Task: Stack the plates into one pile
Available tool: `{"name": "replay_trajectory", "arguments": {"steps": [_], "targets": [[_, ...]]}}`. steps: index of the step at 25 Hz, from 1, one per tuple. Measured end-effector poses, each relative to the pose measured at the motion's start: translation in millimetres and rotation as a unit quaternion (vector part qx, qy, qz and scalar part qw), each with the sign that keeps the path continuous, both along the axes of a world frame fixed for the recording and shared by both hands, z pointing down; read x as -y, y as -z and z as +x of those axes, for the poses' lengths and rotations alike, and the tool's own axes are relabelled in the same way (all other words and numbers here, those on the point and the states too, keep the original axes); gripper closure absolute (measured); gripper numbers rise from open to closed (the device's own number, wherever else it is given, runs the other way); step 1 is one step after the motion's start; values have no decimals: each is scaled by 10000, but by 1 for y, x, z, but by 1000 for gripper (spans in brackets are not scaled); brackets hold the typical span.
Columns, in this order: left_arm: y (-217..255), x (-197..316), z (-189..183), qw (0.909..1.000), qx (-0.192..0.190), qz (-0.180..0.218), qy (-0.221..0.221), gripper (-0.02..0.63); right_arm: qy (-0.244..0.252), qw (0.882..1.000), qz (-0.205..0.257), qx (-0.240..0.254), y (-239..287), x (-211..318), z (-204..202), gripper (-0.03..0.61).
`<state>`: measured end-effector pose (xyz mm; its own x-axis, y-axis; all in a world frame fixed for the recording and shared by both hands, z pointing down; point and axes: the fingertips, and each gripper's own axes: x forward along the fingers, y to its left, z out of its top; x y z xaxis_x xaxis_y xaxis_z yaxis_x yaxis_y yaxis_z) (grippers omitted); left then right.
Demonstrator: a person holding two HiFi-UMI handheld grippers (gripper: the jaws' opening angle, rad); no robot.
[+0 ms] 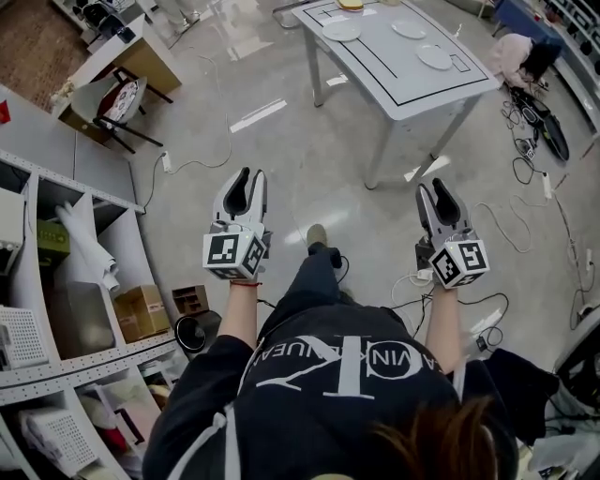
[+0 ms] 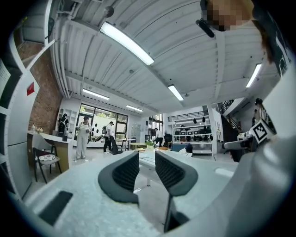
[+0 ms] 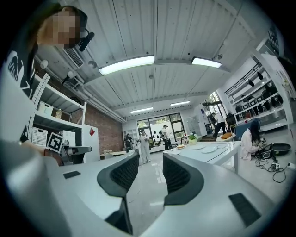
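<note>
Three plates lie apart from one another on the white tabletop at the top of the head view, none stacked; two sit side by side toward the far edge and the third sits nearer the right corner. Both grippers are held out over the floor, well short of the tabletop, and point toward it. The left gripper is released; its own view shows the jaws a little apart with nothing between them, only the distant room beyond. The right gripper is released too; its jaws stand wider, the gap is empty, and the tabletop with the plates shows far off to the right of them. Shelves line the left side; a person crouches on the floor just right of the tabletop.
</note>
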<state>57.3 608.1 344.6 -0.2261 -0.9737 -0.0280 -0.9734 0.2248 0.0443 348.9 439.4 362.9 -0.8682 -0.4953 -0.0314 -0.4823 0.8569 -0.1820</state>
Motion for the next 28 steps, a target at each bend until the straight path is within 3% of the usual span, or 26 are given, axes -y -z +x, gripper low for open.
{"name": "replay_trajectory", "arguments": {"steps": [7,13,19,28], "targets": [[-12,82,-32,9995,-154,-46,-285,512,-264,9996,-43,-18,-4,60,-25,423],[-14,159,-71,9980,-247,-137,-558,514,-241,9992,-73,-307,-9,115,-75,423],[5,232,-113,9964,-77,-112,-838,515,-475,9983,-221,-240,-7,176,-114,426],[-2,315,-188,9942,-148,-106,-1058,518,-689,9966,-202,-404,-14,245,-184,426]]}}
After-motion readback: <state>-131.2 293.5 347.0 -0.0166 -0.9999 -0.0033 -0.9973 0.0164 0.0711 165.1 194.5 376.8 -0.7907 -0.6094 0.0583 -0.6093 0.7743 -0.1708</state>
